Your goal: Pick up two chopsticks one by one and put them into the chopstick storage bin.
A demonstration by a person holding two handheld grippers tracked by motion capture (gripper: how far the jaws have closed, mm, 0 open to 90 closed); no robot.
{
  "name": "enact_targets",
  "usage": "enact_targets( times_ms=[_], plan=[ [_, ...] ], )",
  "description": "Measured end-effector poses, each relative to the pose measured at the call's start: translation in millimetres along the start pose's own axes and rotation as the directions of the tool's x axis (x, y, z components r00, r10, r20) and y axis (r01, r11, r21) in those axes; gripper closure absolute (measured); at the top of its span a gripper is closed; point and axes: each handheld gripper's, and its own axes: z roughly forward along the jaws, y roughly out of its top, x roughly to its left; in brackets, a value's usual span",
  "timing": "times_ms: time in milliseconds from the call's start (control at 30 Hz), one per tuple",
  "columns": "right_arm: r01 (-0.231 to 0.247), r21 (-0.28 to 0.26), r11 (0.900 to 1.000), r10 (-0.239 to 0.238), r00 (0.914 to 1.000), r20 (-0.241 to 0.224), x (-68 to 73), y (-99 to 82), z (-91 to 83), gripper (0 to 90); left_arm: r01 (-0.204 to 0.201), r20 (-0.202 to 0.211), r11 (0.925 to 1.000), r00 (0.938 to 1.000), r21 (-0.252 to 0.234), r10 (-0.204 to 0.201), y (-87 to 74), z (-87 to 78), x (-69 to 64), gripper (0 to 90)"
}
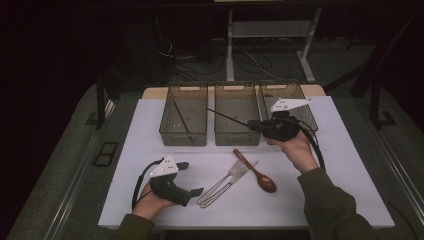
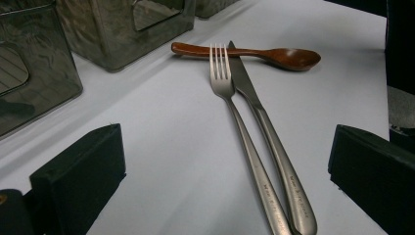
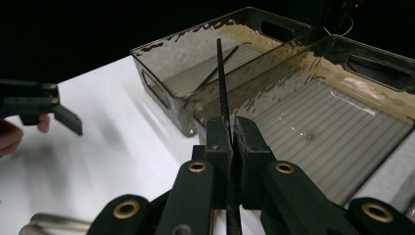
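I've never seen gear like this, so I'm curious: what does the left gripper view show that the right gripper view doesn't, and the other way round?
Left gripper view alone: a fork, a knife and a wooden spoon on the table, between its own hand-held gripper's open jaws.

Right gripper view alone: its hand-held gripper shut on a thin black stick held over the bins, another stick lying in the far bin, and the other gripper farther off.

Both: the white table and smoky see-through bins.

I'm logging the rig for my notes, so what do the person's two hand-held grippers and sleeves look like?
Each black hand-held gripper, left and right, carries a pale grey three-cornered plate with small holes on top and trails a black cable. The jaws are thick black blocks on black links with brass-coloured pivot pins, seen in the right gripper view. The person wears dark olive-green long sleeves.
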Motion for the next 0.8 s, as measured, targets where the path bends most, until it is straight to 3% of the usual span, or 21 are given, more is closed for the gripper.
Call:
enact_targets(
  times_ms=[800],
  plan=[
    [-0.013,0.083,0.9965,0.007,0.9976,0.069,17.5,58.1,103.9,84.8,0.009,0.011,0.9999,0.9999,-0.013,-0.009,0.0,-0.8,2.0,0.0]
  ],
)
